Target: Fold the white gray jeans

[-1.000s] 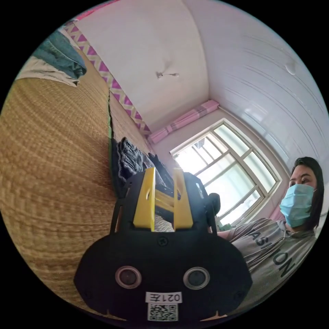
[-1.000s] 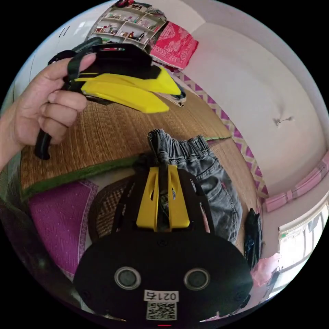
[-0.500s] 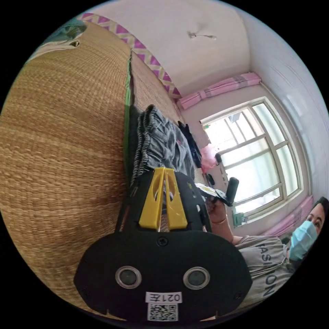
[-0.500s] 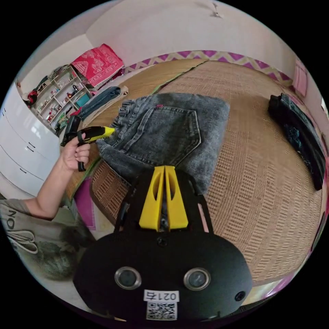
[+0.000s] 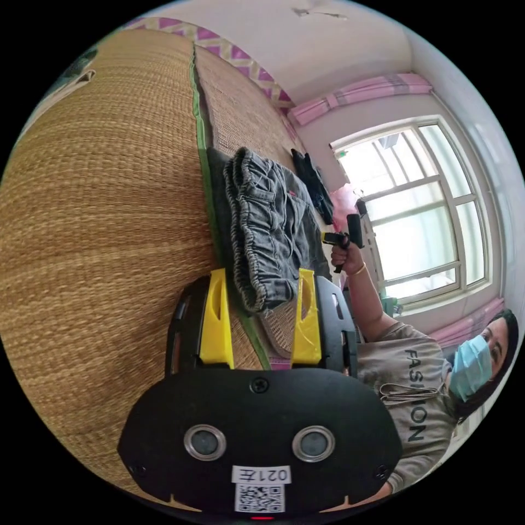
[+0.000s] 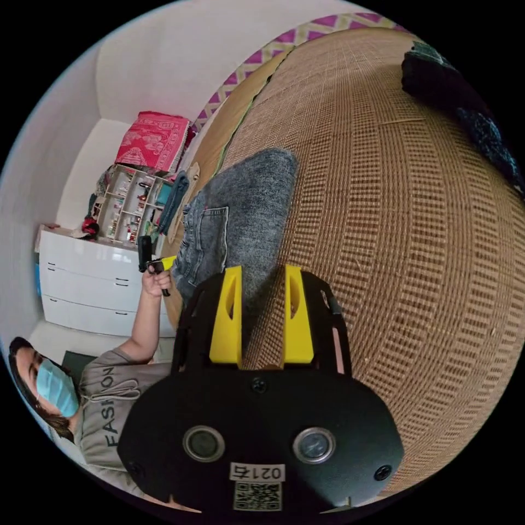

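Observation:
The grey jeans (image 5: pixel 268 219) lie folded on the woven straw mat (image 5: pixel 98 219), waistband end toward the left gripper view. My left gripper (image 5: pixel 261 273) is open, and the waistband corner shows between its spread jaws. In the right gripper view the jeans (image 6: pixel 240 219) lie pocket-side up. My right gripper (image 6: pixel 262 269) is open just short of their folded edge. The person's hand holds the right gripper (image 5: pixel 334 238) beyond the jeans. The left gripper (image 6: pixel 158 264) is at the waistband side.
A dark garment (image 6: pixel 465 93) lies farther along the mat, also seen as a dark garment (image 5: pixel 311 180) near the window (image 5: pixel 415 208). Shelves (image 6: pixel 131 202), a red cloth (image 6: pixel 150 142) and white drawers (image 6: pixel 82 290) stand beyond. The person (image 5: pixel 415 394) sits at the mat's edge.
Both grippers, shut at the jeans' edges half a second ago, have opened and drawn back. The jeans now rest folded on the mat.

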`<state>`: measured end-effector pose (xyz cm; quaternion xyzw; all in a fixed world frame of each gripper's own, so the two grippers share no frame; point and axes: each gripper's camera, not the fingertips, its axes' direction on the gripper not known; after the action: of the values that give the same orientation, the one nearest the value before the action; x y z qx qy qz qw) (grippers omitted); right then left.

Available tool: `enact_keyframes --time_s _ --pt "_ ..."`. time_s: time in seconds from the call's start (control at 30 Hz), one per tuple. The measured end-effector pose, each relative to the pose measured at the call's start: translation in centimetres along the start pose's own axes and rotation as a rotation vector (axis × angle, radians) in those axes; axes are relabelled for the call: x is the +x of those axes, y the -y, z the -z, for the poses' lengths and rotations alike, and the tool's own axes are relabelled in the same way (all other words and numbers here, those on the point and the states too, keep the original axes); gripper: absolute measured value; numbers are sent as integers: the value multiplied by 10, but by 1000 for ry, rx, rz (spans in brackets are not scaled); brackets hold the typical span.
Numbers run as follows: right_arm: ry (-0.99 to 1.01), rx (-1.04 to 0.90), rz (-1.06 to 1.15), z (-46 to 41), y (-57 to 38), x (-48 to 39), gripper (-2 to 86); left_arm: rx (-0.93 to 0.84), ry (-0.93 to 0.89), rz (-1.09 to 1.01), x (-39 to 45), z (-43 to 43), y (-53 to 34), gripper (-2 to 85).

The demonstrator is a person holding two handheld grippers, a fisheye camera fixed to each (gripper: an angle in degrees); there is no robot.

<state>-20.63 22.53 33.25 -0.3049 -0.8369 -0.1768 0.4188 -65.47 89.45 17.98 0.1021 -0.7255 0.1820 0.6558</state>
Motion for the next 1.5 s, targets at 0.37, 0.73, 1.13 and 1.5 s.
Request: enact_keyframes --time_s 0.37,0.73,1.13,1.5 --pt "249 58 -74 16 -5 83 52 -41 122 13 -26 0 25 84" --pt "150 105 248 86 28 -73 44 272 21 -183 20 248 -13 65" --pt "122 -4 652 -121 233 -374 43 745 277 -42 -73 808 -128 63" --pt "-424 55 765 -286 249 -460 -1 1062 215 407 -377 982 -154 96"
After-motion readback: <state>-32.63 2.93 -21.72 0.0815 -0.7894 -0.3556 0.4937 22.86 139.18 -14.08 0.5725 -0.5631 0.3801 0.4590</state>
